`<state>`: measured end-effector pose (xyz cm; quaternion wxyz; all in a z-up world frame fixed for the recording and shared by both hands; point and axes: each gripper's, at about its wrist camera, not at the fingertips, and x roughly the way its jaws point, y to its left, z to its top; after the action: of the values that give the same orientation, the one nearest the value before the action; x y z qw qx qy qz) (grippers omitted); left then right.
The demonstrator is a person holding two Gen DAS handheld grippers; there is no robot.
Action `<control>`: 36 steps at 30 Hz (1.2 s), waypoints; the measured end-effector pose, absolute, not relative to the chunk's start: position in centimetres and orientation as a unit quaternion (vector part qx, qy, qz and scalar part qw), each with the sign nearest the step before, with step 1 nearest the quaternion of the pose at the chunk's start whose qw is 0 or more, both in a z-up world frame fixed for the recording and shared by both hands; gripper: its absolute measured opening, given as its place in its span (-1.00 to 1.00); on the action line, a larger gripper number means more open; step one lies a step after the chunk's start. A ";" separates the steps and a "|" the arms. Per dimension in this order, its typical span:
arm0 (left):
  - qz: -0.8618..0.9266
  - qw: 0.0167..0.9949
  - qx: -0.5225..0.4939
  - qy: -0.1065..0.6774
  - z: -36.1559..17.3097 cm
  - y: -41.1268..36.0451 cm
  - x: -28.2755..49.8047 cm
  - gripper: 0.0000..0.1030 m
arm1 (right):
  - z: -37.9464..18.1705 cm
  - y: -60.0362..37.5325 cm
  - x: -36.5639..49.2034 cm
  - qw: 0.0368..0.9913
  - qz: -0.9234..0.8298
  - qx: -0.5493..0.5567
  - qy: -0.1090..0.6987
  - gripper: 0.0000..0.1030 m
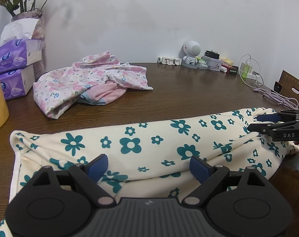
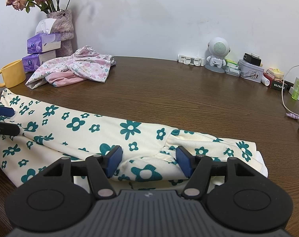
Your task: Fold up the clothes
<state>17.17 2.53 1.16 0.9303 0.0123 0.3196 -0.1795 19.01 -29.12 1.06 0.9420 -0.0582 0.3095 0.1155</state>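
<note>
Currently, the cream garment with teal flowers (image 1: 149,144) lies folded lengthwise along the near edge of the table (image 1: 189,90), well in front of the pink floral pile (image 1: 90,79). The left gripper (image 1: 148,167) stands wide open over the garment, its pads clamping nothing. The right gripper (image 2: 147,161) is also parted, with a raised fold between its pads but apparently not pinched. Risk: if only the top layer is caught, the fold will likely pull apart. Uneven lifting by the two grippers may skew the garment toward the pile.
</note>
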 end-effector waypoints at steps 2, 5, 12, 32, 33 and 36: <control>-0.179 0.930 0.012 0.320 1.2 2.5 17.2 0.74 | 1.1 -29.1 19.0 0.942 0.115 -0.058 0.310 0.20; -0.180 0.930 0.013 0.320 1.2 2.5 17.2 0.74 | 1.1 -29.1 19.0 0.942 0.115 -0.058 0.310 0.20; -0.179 0.930 0.013 0.320 1.2 2.5 17.2 0.74 | 1.1 -29.1 19.0 0.942 0.115 -0.058 0.310 0.20; -0.180 0.930 0.014 0.319 1.1 2.6 17.2 0.74 | 1.3 -29.6 19.0 0.942 0.117 -0.055 0.310 0.24; -0.180 0.930 0.014 0.319 1.1 2.6 17.2 0.74 | 1.4 -29.7 19.0 0.942 0.116 -0.056 0.309 0.25; -0.180 0.930 0.014 0.319 1.1 2.6 17.2 0.74 | 1.9 -30.6 18.8 0.945 0.110 -0.046 0.304 0.25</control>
<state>17.22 2.62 1.12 0.9302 0.0144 0.3194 -0.1803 18.76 -30.55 1.86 0.9453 -0.0462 0.3035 0.1104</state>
